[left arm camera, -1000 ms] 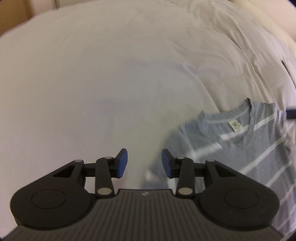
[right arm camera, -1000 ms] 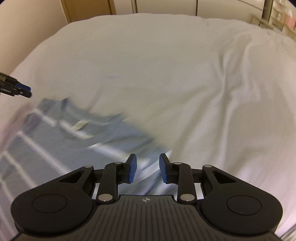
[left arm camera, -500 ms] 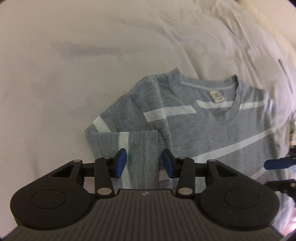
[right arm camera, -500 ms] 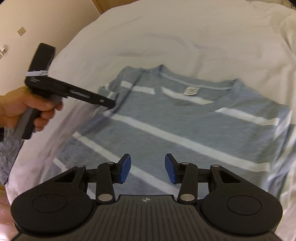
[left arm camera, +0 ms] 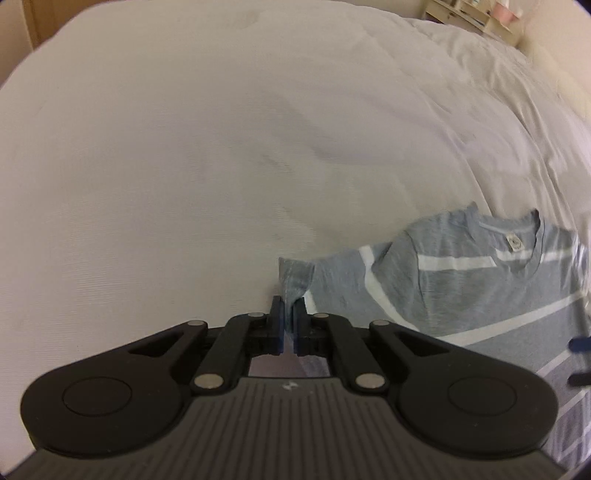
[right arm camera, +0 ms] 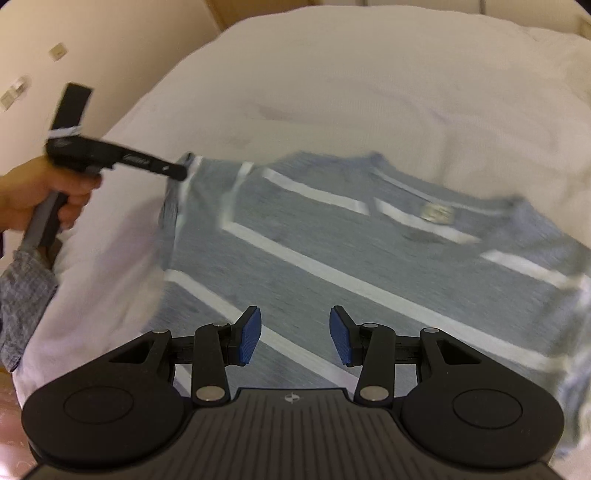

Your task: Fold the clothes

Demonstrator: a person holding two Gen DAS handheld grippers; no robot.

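Observation:
A grey T-shirt (left arm camera: 461, 295) with white stripes lies flat on the white bed sheet (left arm camera: 184, 166), collar and label towards the far side. My left gripper (left arm camera: 289, 306) is shut on the end of the shirt's left sleeve (left arm camera: 295, 277), which is stretched out sideways from the body. The right wrist view shows the same shirt (right arm camera: 332, 240), blurred by motion, with the left gripper (right arm camera: 181, 171) at its sleeve and a hand (right arm camera: 37, 195) on the handle. My right gripper (right arm camera: 295, 325) hangs open over the shirt's lower body with nothing between its fingers.
The sheet is creased towards the far right. The bed's left edge (right arm camera: 29, 354) drops off close to the held sleeve, beside a cream wall (right arm camera: 110, 55) with sockets. A shelf (left arm camera: 472, 14) stands beyond the far corner of the bed.
My left gripper closed on the folded-in sleeve and pulled it outwards to the left, so the sleeve now lies spread out. The right gripper opened wider and moved over the shirt's body.

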